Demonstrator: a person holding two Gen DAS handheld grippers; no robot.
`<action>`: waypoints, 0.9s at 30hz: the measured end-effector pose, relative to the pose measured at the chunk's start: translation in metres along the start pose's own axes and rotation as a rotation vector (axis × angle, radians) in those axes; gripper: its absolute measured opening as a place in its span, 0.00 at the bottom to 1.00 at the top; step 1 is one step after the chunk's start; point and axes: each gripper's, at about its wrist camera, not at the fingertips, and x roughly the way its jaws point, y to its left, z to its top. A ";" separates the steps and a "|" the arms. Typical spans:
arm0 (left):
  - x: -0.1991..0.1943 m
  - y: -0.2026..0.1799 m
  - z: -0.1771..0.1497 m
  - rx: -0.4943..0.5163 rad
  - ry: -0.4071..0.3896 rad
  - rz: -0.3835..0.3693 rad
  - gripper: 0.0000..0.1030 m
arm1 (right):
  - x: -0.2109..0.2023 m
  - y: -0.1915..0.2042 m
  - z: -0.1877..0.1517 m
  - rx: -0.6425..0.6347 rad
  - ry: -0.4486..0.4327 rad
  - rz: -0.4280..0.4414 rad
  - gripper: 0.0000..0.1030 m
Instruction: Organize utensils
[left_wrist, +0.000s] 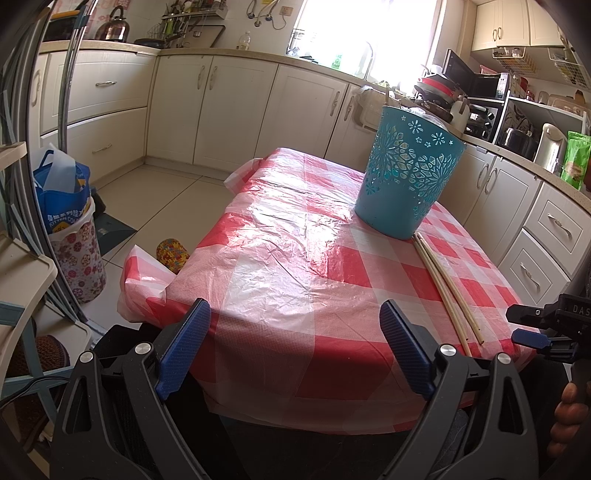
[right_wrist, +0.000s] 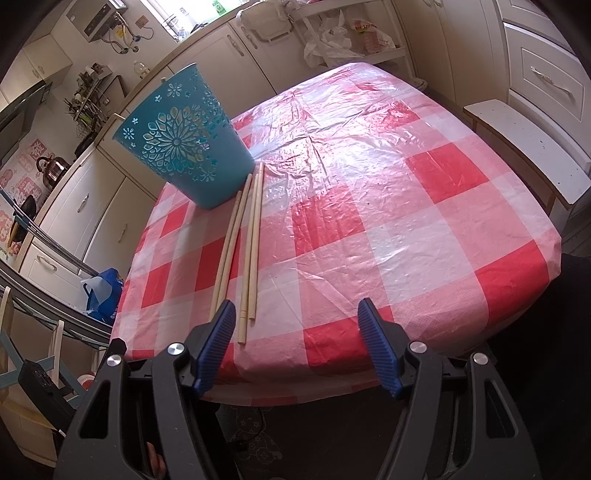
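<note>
A teal perforated basket (left_wrist: 406, 177) (right_wrist: 186, 144) stands upright on the table with the red and white checked cover (left_wrist: 295, 266) (right_wrist: 369, 206). Several long pale chopsticks (left_wrist: 447, 288) (right_wrist: 243, 247) lie side by side on the cover, reaching from the basket's foot to the near edge. My left gripper (left_wrist: 295, 339) hovers open at the near edge, left of the chopsticks, with nothing between its fingers. My right gripper (right_wrist: 295, 339) is open too, its left finger (right_wrist: 218, 343) just beside the chopsticks' near ends. The right gripper's blue pad (left_wrist: 532, 338) shows at the far right of the left wrist view.
Cream kitchen cabinets (left_wrist: 236, 107) and a crowded counter (left_wrist: 498, 110) ring the table. A white bench (right_wrist: 528, 147) stands to the right of the table. A flowered bin with a blue bag (left_wrist: 70, 229) sits on the floor at the left.
</note>
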 end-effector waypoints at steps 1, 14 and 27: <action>0.000 0.000 0.000 0.000 0.000 0.000 0.86 | 0.000 0.000 0.000 -0.001 0.000 -0.001 0.65; 0.000 0.000 0.000 0.001 0.000 0.001 0.86 | 0.000 0.001 -0.001 -0.004 0.000 -0.002 0.64; 0.000 -0.001 0.000 0.001 0.000 0.001 0.86 | 0.000 0.001 0.000 -0.005 0.001 -0.003 0.64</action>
